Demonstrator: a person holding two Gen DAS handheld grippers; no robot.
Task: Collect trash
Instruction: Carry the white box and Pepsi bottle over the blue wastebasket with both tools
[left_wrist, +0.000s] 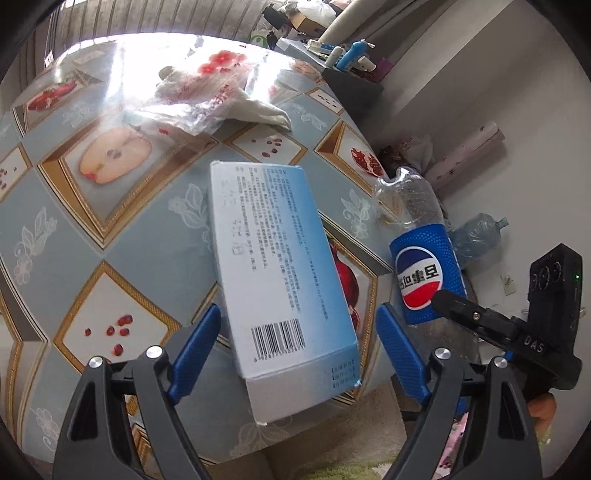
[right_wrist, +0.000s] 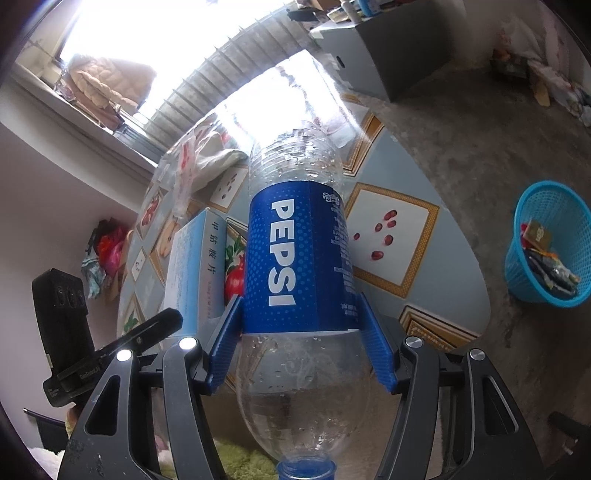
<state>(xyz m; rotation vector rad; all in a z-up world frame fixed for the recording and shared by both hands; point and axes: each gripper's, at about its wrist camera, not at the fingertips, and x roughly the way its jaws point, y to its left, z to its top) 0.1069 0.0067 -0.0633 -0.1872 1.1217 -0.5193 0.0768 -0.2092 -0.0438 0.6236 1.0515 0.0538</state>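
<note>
A blue-and-white cardboard box (left_wrist: 280, 277) lies flat on the fruit-patterned table (left_wrist: 147, 229), its near end sticking out over the edge. My left gripper (left_wrist: 299, 307) is open and straddles this near end; the blue fingers (left_wrist: 195, 347) stand beside the box without pressing it. In the right wrist view my right gripper (right_wrist: 300, 297) is shut on an empty Pepsi bottle (right_wrist: 299, 251), gripped at the lower rim of its blue label, cap toward the camera. The same bottle (left_wrist: 424, 273) shows at the table's right edge. The box (right_wrist: 199, 266) sits just left of the bottle.
A clear plastic bag (left_wrist: 207, 92) and a crumpled white tissue (left_wrist: 266, 109) lie farther back on the table. A blue mesh basket (right_wrist: 546, 243) holding scraps stands on the floor to the right. A grey box of toiletries (left_wrist: 354, 88) and a water jug (left_wrist: 476, 236) are beyond.
</note>
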